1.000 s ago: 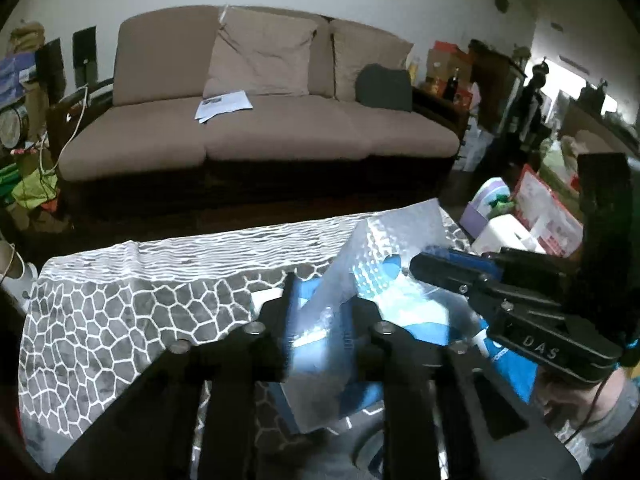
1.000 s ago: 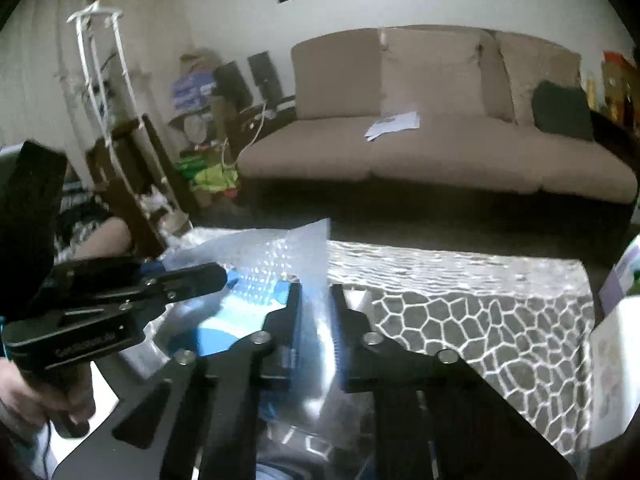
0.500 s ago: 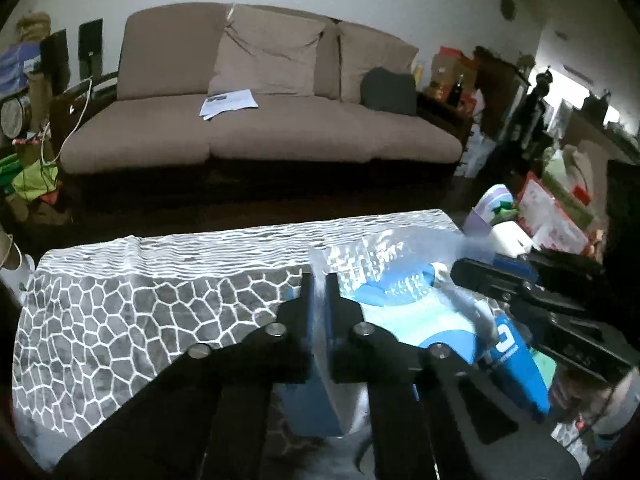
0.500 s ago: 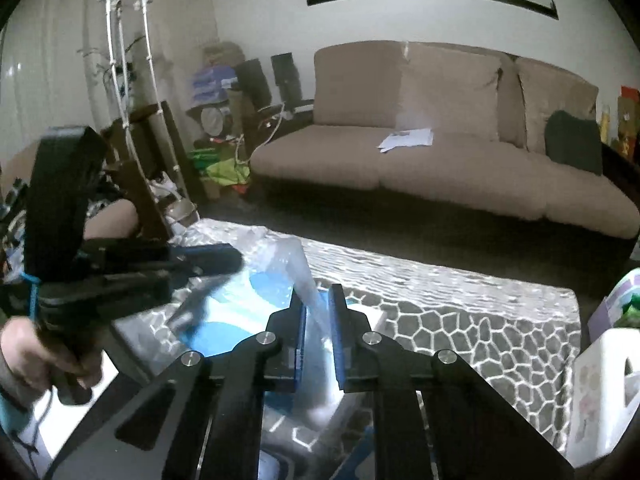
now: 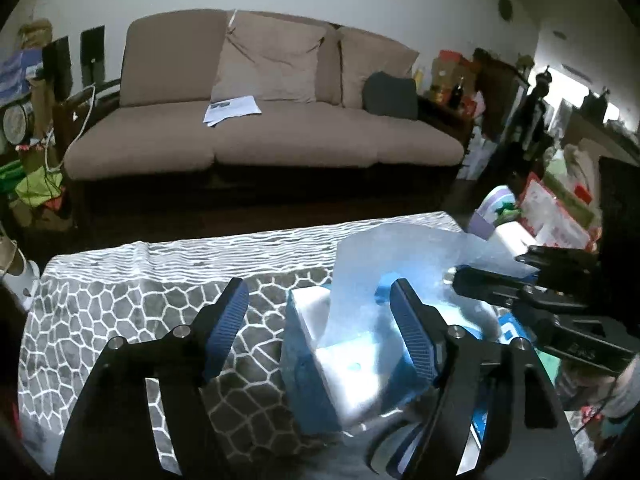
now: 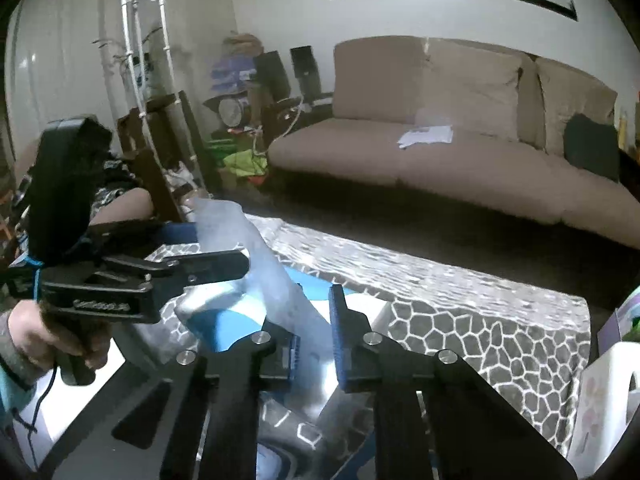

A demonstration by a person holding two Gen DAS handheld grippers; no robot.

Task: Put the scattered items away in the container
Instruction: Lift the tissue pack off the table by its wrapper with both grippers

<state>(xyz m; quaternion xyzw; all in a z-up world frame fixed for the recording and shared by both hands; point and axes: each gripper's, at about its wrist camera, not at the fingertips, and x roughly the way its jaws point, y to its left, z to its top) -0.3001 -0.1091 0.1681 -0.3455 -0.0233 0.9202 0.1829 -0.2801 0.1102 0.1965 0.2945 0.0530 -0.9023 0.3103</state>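
1. My left tongs (image 5: 320, 312) are spread wide and opening; the clear plastic bag (image 5: 384, 264) and the white-and-blue box (image 5: 344, 360) inside it sit in the gap, but neither pad presses on them.
2. My right tongs (image 6: 314, 328) are narrow and closing, and a strip of that same bag rises up between the two blue pads (image 6: 340, 336) — whether they actually pinch it I cannot tell from this angle.
3. From the right wrist camera, the left tongs show from the side at the left edge, with a hand (image 6: 44, 340) wrapped round their grip and the bag's top edge standing just beside their tips.
4. From the left wrist camera, the right tongs (image 5: 516, 276) come in from the right, their tips at the bag's upper right corner.
5. The bag stands upright near the right end of the tabletop (image 5: 132, 300), which wears a grey cloth with a white honeycomb pattern; blue-and-white packaging (image 6: 236, 320) shows through the plastic.
6. Beyond the tabletop is a beige sofa (image 5: 260, 144) with papers (image 5: 232, 108) lying on the seat and a dark cushion (image 5: 390, 94) at its right end.
7. Off to the left of the sofa — in the right wrist view — stand a white rack (image 6: 140, 40) and a heap of household clutter (image 6: 240, 80).
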